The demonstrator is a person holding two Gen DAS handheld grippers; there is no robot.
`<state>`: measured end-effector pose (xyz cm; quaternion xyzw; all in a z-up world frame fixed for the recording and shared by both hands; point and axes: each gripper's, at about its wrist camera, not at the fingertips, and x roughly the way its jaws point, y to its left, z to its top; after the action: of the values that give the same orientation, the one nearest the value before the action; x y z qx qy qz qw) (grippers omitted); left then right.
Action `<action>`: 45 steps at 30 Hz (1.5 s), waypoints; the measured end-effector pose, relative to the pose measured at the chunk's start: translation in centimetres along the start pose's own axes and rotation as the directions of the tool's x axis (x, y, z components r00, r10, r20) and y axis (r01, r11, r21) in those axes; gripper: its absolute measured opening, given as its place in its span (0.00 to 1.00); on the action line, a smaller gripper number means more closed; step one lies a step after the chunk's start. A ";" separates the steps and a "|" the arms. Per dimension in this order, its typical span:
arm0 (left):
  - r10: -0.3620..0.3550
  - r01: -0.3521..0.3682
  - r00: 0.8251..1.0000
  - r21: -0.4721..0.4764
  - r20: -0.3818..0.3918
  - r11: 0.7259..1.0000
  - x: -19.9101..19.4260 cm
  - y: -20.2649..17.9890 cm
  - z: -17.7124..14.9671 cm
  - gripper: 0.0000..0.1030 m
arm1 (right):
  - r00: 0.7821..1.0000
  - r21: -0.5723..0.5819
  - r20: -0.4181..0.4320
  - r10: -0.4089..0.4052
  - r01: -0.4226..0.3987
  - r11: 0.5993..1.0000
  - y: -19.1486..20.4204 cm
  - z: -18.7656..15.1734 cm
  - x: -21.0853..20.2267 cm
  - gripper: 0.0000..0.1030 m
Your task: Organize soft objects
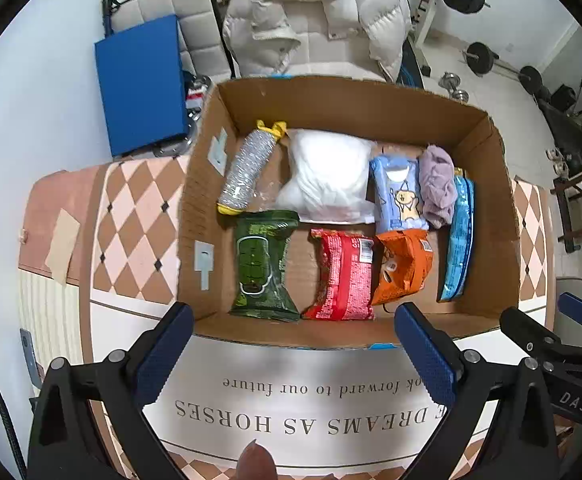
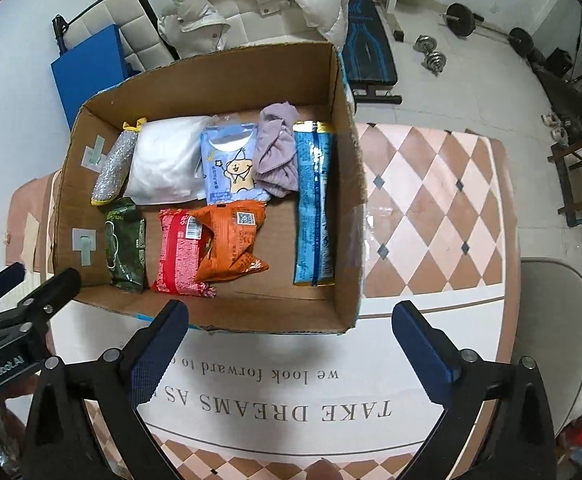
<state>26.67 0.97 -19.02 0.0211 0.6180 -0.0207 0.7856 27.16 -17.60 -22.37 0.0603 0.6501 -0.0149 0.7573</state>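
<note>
One open cardboard box (image 1: 487, 216) stood on the diamond-patterned tablecloth (image 2: 431, 200), holding eight soft items. Back row: one silver mesh roll (image 1: 247, 168) with yellow ends, one white plastic bag (image 1: 327, 176), one pale-blue cartoon pack (image 1: 397, 196), one crumpled lilac cloth (image 1: 437, 184). Front row: one dark-green pack (image 1: 261, 264), one red packet (image 1: 345, 276), one orange packet (image 1: 405, 266); one long blue packet (image 1: 459, 240) lay along the right wall. The cloth read "TAKE DREAMS AS HORSES". Left gripper (image 1: 293, 334) and right gripper (image 2: 291, 332) hung before the box, jaws apart, empty.
</note>
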 end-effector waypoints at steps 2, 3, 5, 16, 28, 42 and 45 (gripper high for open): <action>0.007 -0.007 1.000 -0.002 0.010 1.000 -0.4 0.1 -0.2 1.00 | 1.000 -0.004 0.016 -0.024 0.024 1.000 0.1 -0.2 -0.4 1.00; 0.007 -0.007 1.000 -0.004 0.015 1.000 -0.7 0.2 -0.3 1.00 | 0.999 -0.004 0.021 -0.032 0.032 0.999 0.1 -0.3 -0.5 1.00; 0.009 -0.009 1.000 -0.007 0.024 1.000 -1.1 0.3 -0.4 1.00 | 0.998 -0.004 0.035 -0.046 0.046 0.999 0.1 -0.6 -0.9 1.00; 0.069 -0.069 0.984 -0.006 0.164 0.998 -7.2 0.3 -3.0 1.00 | 0.989 -0.019 0.121 -0.081 0.084 0.996 0.5 -2.6 -5.1 1.00; 0.035 -0.041 0.958 0.018 0.285 0.999 -16.3 -0.2 -9.9 1.00 | 0.944 -0.020 0.321 -0.072 0.083 0.996 0.9 -11.2 -16.6 1.00; 0.030 -0.038 0.923 0.012 0.383 0.999 -24.6 0.6 -17.6 1.00 | 0.875 -0.018 0.478 -0.080 0.100 0.995 0.4 -20.9 -27.5 1.00; 0.014 -0.018 0.924 0.007 0.381 1.000 -25.4 0.7 -18.4 1.00 | 0.868 -0.026 0.491 -0.073 0.098 0.995 0.5 -22.3 -28.9 1.00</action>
<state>2.88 2.89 1.37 0.0258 0.4534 -0.0213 0.8907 0.79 -16.27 2.91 0.0069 0.4396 -0.0471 0.8969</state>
